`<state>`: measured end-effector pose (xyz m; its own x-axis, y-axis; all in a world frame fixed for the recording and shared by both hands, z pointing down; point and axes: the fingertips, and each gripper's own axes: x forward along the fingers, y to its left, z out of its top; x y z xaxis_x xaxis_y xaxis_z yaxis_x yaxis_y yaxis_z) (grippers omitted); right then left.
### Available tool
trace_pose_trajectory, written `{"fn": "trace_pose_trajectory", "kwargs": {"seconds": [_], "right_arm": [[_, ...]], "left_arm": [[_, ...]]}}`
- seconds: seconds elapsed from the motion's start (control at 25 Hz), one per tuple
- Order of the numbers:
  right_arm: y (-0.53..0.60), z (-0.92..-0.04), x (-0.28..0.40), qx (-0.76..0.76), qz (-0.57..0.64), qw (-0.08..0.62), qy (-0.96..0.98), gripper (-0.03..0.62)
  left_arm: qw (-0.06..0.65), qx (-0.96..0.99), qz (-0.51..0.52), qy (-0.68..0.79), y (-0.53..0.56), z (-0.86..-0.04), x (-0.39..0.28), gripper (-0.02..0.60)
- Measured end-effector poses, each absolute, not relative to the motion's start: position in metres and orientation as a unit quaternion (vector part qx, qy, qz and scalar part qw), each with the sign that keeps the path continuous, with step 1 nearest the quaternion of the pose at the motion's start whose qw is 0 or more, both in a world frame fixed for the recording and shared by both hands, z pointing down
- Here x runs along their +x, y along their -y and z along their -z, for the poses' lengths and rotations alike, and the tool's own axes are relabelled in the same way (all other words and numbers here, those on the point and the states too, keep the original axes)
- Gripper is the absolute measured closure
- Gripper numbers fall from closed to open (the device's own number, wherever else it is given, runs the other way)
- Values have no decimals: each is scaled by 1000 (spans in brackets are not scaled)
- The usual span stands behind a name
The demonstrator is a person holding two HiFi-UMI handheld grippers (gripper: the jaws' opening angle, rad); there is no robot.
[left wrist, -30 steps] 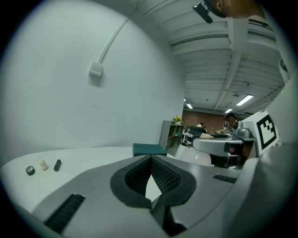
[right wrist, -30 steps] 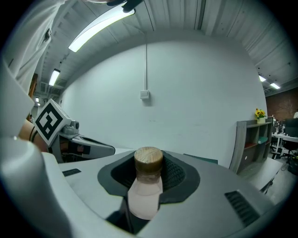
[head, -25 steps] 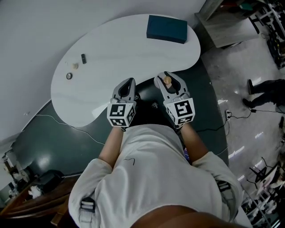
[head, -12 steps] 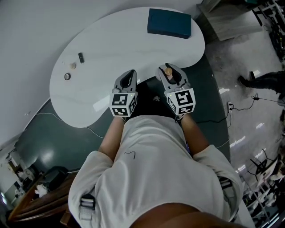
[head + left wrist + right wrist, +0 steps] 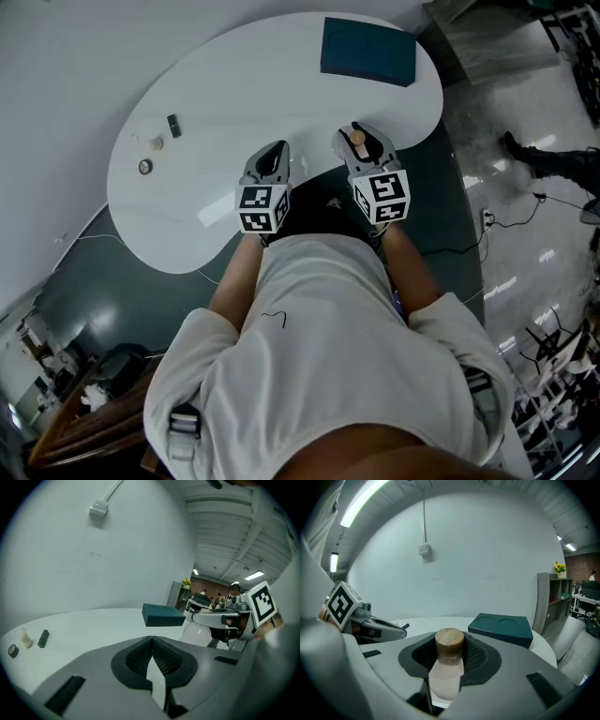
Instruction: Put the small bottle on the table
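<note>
Now right claw (image 5: 357, 142) pinching small corked bottle (image 5: 448, 670) over near bench (image 5: 234, 103) edge; left claw (image 5: 151, 654) pressed together beside it

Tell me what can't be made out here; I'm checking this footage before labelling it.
- Bottle base: right gripper view, hidden between the jaws.
- Three small things on the table: head view, too small to identify.
- Far-off people: left gripper view, too small and blurred.
</note>
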<state>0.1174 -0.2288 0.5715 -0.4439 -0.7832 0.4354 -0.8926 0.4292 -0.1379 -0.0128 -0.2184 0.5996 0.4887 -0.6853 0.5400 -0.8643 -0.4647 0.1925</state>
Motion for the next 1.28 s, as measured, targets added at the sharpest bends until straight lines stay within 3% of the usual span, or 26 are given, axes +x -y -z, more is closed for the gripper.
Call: {"fn": "trace_pose_trajectory", "kwargs": {"seconds": [1.28], "right_arm": [[333, -646, 89, 490, -206, 221, 818, 476]], "left_arm": [[267, 804, -203, 492, 276, -635, -57, 569]]}}
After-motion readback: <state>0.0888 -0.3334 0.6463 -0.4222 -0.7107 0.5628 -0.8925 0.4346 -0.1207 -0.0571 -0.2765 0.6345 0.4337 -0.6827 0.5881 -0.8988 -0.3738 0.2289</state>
